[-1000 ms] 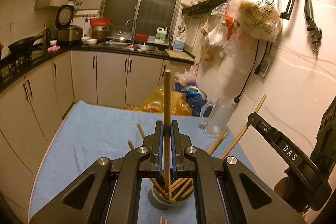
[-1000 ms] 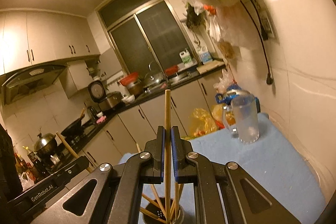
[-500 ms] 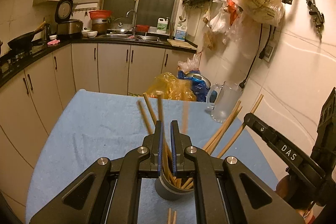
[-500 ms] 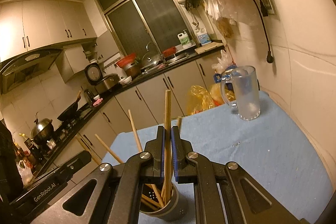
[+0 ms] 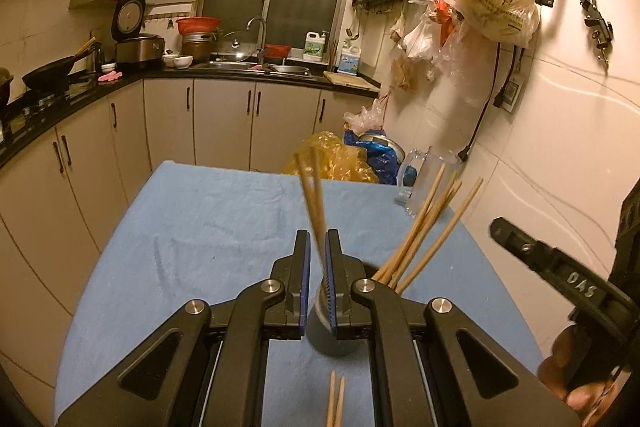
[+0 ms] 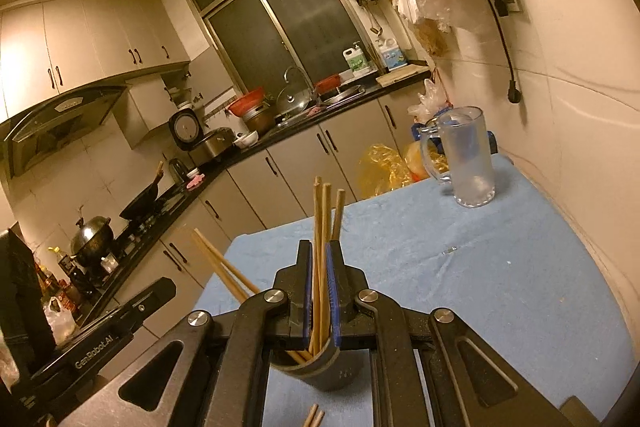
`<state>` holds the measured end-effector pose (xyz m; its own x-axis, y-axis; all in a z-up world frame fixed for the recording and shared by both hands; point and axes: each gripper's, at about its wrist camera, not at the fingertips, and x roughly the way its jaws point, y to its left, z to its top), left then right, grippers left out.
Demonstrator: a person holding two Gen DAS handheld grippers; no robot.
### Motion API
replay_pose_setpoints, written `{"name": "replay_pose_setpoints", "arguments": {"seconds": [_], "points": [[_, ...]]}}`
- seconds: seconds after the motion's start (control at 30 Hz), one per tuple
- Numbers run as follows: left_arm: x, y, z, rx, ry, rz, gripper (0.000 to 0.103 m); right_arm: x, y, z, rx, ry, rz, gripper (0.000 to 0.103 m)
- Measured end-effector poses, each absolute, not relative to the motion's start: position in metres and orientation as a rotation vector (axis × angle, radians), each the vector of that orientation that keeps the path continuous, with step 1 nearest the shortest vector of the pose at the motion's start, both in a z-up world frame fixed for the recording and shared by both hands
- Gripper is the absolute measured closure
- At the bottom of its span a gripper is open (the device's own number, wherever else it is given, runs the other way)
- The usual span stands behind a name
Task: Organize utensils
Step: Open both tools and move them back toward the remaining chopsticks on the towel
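In the left wrist view, a blue cloth [image 5: 192,227] covers the table. The left gripper [image 5: 317,251] is in the middle, low in the frame. Its jaws are close together with a thin gap. Two blurry sticks [image 5: 311,195] show in that gap and tilt to the upper left. I cannot tell if the jaws pinch them. A grey cup [image 5: 326,337] stands on the cloth right behind the jaws. Two loose sticks [image 5: 335,401] poke up at the bottom edge, just below the cup. More sticks, the leaning sticks [image 5: 426,233], stand in the cup and lean to the upper right. A clear mug [image 5: 428,183] stands near the far right corner of the cloth, well apart from the cup.

In the right wrist view, the leaning sticks point to the upper left. The right gripper [image 6: 319,259] is in the middle. Its jaws are close together too. Three upright sticks [image 6: 325,219] show in the gap, and their low ends go down into the cup. I cannot tell if they are pinched. The mug stands at the upper right on the cloth.
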<state>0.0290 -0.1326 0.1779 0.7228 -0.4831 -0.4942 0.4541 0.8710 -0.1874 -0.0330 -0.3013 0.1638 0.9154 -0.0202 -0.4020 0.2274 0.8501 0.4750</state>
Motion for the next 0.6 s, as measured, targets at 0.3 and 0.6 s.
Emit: {"name": "replay_pose_setpoints", "arguments": {"seconds": [0.3, 0.6], "points": [[-0.008, -0.100, 0.121, -0.050, 0.701, -0.506, 0.079, -0.082, -0.281, 0.114, 0.550, 0.509, -0.136, 0.078], [-0.031, -0.098, 0.051, 0.003, 0.972, -0.631, 0.074, -0.108, -0.263, 0.041, 0.577, 0.667, -0.163, 0.078]]}}
